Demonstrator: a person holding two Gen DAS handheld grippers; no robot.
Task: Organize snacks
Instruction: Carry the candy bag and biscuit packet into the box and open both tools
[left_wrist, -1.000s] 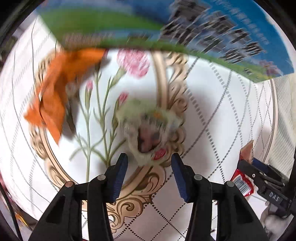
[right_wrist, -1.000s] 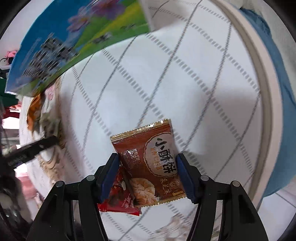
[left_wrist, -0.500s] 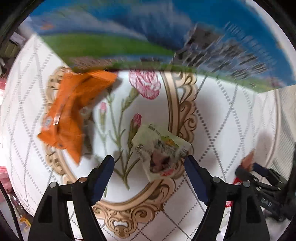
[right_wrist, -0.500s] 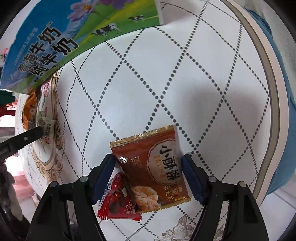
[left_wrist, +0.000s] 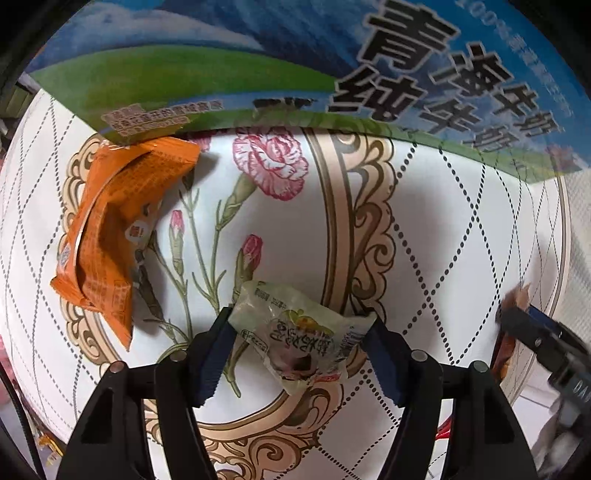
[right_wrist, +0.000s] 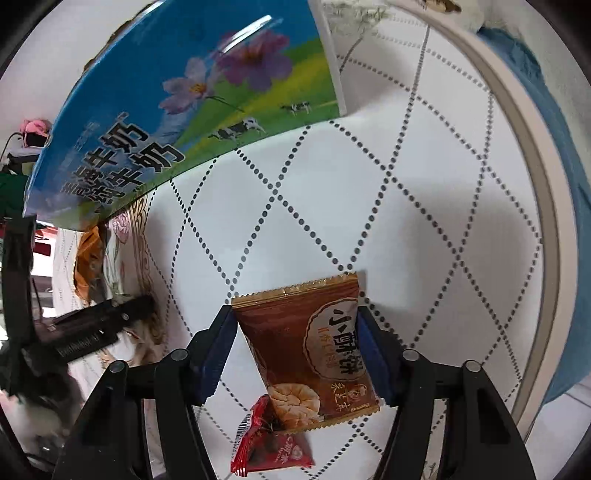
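Observation:
In the left wrist view my left gripper (left_wrist: 299, 350) is open, its fingers on either side of a pale green snack packet (left_wrist: 295, 339) lying on the floral table. An orange snack packet (left_wrist: 114, 225) lies to the left by the carton. In the right wrist view my right gripper (right_wrist: 295, 354) is open around a brown biscuit packet (right_wrist: 314, 354) flat on the table. A small red candy packet (right_wrist: 269, 446) lies just under its near corner. The right gripper shows at the right edge of the left wrist view (left_wrist: 532, 328).
A large blue and green milk carton (left_wrist: 332, 70) stands at the back of the round white table (left_wrist: 461, 229); it also shows in the right wrist view (right_wrist: 177, 110). The table's rim (right_wrist: 546, 229) runs close on the right, with blue cloth (right_wrist: 561, 122) beyond.
My left gripper opened wide and came down around the green packet. My right gripper opened a little around the brown packet, which now lies on the table.

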